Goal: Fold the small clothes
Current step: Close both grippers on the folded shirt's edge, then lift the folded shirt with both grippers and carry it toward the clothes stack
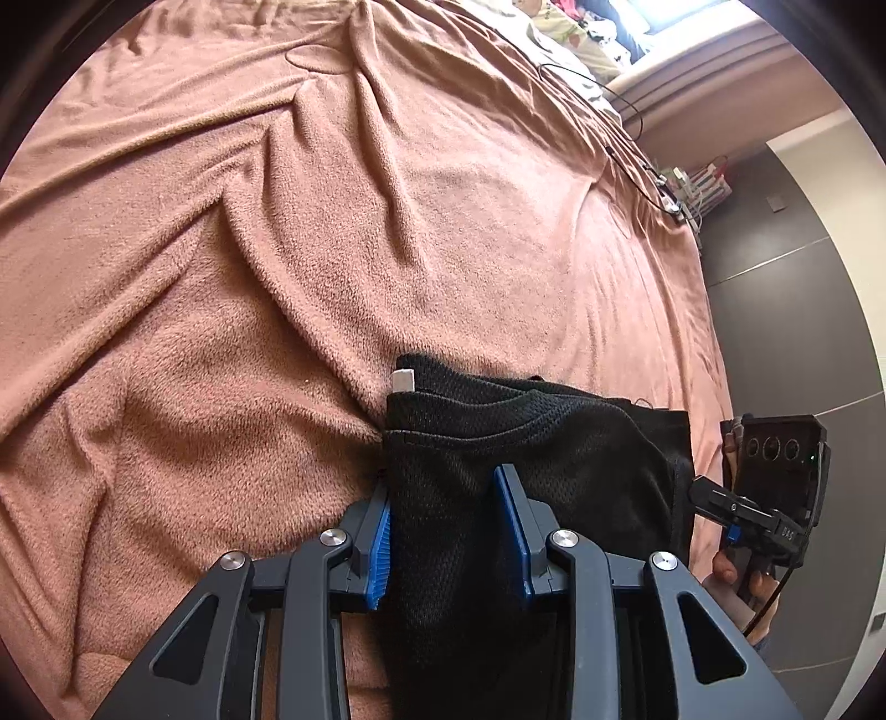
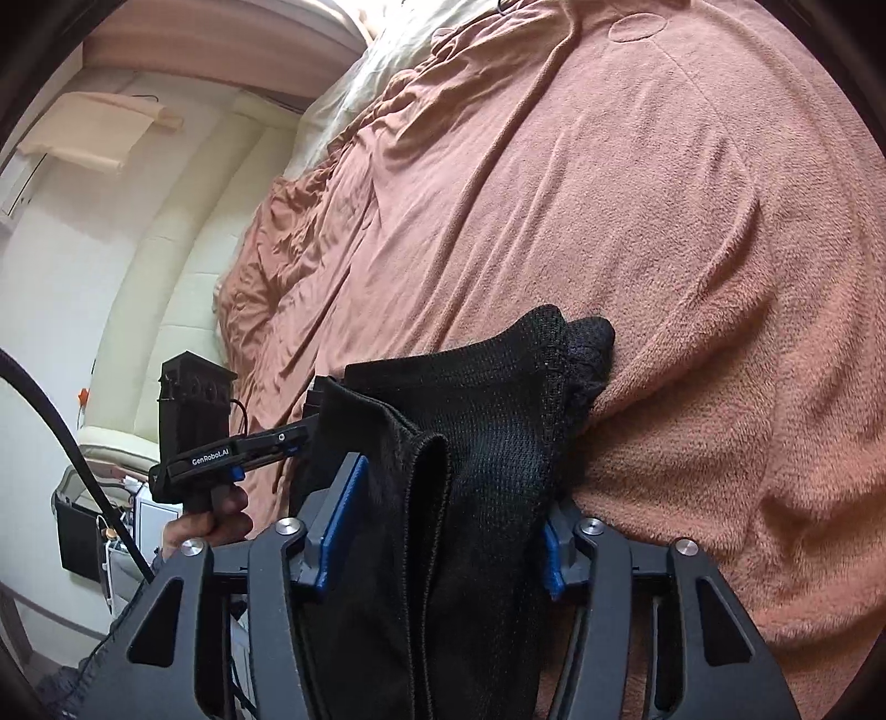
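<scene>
A black mesh garment [image 1: 581, 454] lies bunched on the pink fleece blanket [image 1: 387, 221], with a white label [image 1: 403, 381] at its far left corner. My left gripper [image 1: 446, 531] has its blue pads on either side of the garment's left part, with fabric filling the gap. In the right wrist view the garment [image 2: 498, 387] is gathered in thick folds between the pads of my right gripper [image 2: 448, 531]. There the left gripper [image 2: 307, 429] reaches the cloth's far side. The right gripper [image 1: 695, 490] meets the garment's right edge in the left wrist view.
The blanket [image 2: 664, 221] is creased and covers the bed. Black cables [image 1: 637, 111] and pale bedding [image 1: 570, 39] lie at the far right corner. Dark floor [image 1: 775, 249] borders the bed's right edge. A padded cream wall [image 2: 166, 249] stands beyond the left side. A hand [image 2: 210, 520] holds the left gripper.
</scene>
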### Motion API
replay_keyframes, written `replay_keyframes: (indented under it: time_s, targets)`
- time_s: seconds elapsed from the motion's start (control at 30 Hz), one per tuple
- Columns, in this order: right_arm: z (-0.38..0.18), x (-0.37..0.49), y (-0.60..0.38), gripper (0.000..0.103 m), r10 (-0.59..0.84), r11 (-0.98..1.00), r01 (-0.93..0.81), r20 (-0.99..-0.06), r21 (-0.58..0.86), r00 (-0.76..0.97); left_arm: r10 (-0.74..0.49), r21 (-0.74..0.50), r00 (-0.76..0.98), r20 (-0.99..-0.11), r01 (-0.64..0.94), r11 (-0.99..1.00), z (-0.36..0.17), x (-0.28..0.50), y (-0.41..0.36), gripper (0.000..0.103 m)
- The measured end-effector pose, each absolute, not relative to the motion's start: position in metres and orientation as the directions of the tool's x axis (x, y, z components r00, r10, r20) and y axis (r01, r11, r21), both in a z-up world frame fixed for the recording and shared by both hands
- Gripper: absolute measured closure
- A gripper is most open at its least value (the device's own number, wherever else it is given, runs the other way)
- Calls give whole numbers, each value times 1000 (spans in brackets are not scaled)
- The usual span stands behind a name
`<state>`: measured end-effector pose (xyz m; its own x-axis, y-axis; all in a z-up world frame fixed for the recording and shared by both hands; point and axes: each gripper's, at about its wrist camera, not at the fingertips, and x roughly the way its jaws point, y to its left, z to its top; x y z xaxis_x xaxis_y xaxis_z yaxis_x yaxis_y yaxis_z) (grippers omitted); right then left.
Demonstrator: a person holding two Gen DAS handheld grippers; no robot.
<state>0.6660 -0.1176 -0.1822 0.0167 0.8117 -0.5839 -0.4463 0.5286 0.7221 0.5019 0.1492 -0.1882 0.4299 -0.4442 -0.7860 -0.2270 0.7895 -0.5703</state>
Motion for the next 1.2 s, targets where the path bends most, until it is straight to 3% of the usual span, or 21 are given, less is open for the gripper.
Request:
replay_keyframes:
  time_s: [0.07, 0.1, 0.2, 0.27, 0.67, 1.2]
  targets:
    - [-183, 665, -111, 60, 797, 540, -463, -603, 702, 16, -443, -570, 433, -785, -226, 790, -189, 505, 148, 67]
    - [-182, 664, -107, 67, 791, 545, -476, -612, 690, 17, -442, -569, 434, -785, -225, 791, -189, 506, 148, 68]
    - [-179, 656, -90, 91, 743, 578, -517, -669, 631, 14, -416, -544, 436, -798, -224, 809, -188, 507, 146, 84]
    - [-173, 653, -85, 94, 722, 597, -538, -691, 596, 37, -415, -547, 445, -793, -221, 807, -185, 505, 146, 95]
    - [-117, 601, -104, 95, 745, 611, -573, -641, 546, 184, -443, -596, 555, -704, -122, 793, -126, 477, 150, 97]
    - [14, 476, -207, 96, 745, 644, -634, -538, 427, 394, -525, -654, 693, -495, 100, 749, 0, 423, 122, 98]
